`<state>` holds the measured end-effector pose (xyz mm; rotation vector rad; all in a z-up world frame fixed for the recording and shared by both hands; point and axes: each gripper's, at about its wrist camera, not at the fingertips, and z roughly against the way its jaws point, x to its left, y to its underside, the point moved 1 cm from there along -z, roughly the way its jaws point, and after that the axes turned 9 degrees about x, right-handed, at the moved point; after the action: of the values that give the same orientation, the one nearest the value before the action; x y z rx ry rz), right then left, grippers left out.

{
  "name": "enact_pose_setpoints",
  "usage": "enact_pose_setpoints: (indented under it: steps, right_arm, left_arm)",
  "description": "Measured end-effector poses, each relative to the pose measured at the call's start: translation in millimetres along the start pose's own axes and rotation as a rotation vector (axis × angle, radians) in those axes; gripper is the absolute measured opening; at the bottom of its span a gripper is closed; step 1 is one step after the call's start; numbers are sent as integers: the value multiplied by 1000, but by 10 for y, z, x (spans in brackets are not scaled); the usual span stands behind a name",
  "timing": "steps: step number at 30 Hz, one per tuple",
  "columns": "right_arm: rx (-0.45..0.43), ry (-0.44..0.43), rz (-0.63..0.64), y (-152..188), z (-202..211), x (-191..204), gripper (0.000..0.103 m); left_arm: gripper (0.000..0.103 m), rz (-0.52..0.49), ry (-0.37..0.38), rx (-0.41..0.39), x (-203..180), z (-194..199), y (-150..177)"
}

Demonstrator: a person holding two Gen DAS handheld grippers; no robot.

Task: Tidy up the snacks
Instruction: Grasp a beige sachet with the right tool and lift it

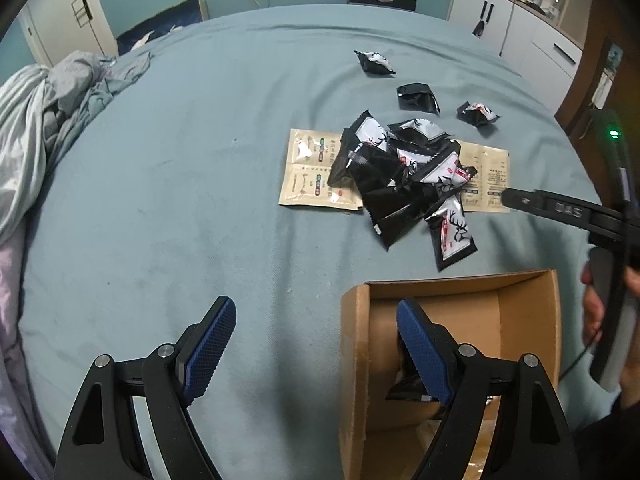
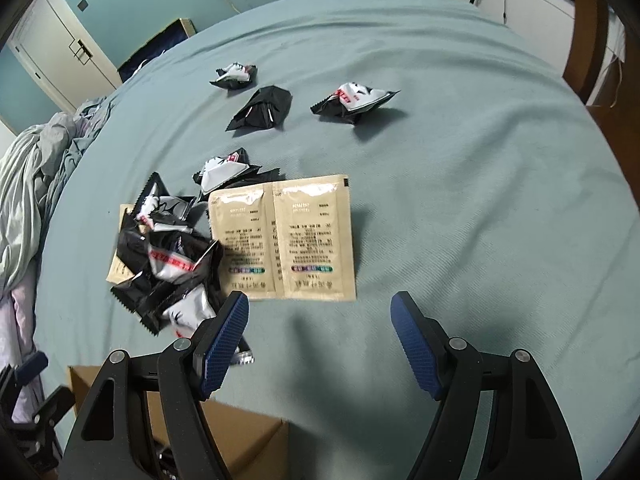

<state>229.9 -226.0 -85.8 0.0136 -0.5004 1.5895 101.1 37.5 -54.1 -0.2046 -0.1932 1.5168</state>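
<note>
A pile of black-and-white snack packets (image 1: pixel 404 176) lies on beige sachets (image 1: pixel 312 168) on the blue bed; the pile (image 2: pixel 168 256) and a beige double sachet (image 2: pixel 284 240) also show in the right wrist view. Three loose packets lie farther back (image 1: pixel 416 98) (image 2: pixel 356 102). An open cardboard box (image 1: pixel 524 292) sits near me with a black packet (image 1: pixel 408 384) inside. My left gripper (image 1: pixel 314 344) is open and empty, its right finger over the box. My right gripper (image 2: pixel 320 340) is open and empty, just short of the double sachet; it shows from the side in the left wrist view (image 1: pixel 516 200).
Crumpled grey bedding (image 1: pixel 48 120) is heaped at the left of the bed. White cabinets (image 1: pixel 520 28) stand at the back right, a white door (image 2: pixel 52 40) at the back left. The box corner (image 2: pixel 240 436) sits under my right gripper.
</note>
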Motion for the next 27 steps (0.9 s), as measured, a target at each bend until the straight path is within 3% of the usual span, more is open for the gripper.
enact_pose_setpoints:
  steps: [7, 12, 13, 18, 22, 24, 26, 27]
  right_arm:
    - [-8, 36, 28, -253, -219, 47, 73]
    - [34, -42, 56, -360, -412, 167, 73]
    - [37, -40, 66, -372, -440, 197, 78]
    - [63, 40, 171, -432, -601, 384, 93]
    - [68, 114, 223, -433, -663, 459, 92]
    - [50, 148, 234, -385, -643, 500, 87]
    - [40, 147, 225, -359, -594, 529, 72]
    - [40, 134, 214, -344, -553, 523, 50]
  left_arm:
    - [84, -2, 22, 15, -14, -43, -3]
    - [84, -8, 22, 14, -43, -43, 0]
    - [84, -6, 22, 14, -43, -42, -2]
    - [84, 4, 23, 15, -29, -48, -9]
    - [84, 5, 19, 19, -26, -72, -15]
    - [84, 5, 19, 17, -26, -73, -19]
    - [84, 7, 14, 12, -22, -69, -26]
    - [84, 8, 13, 9, -17, -64, -24]
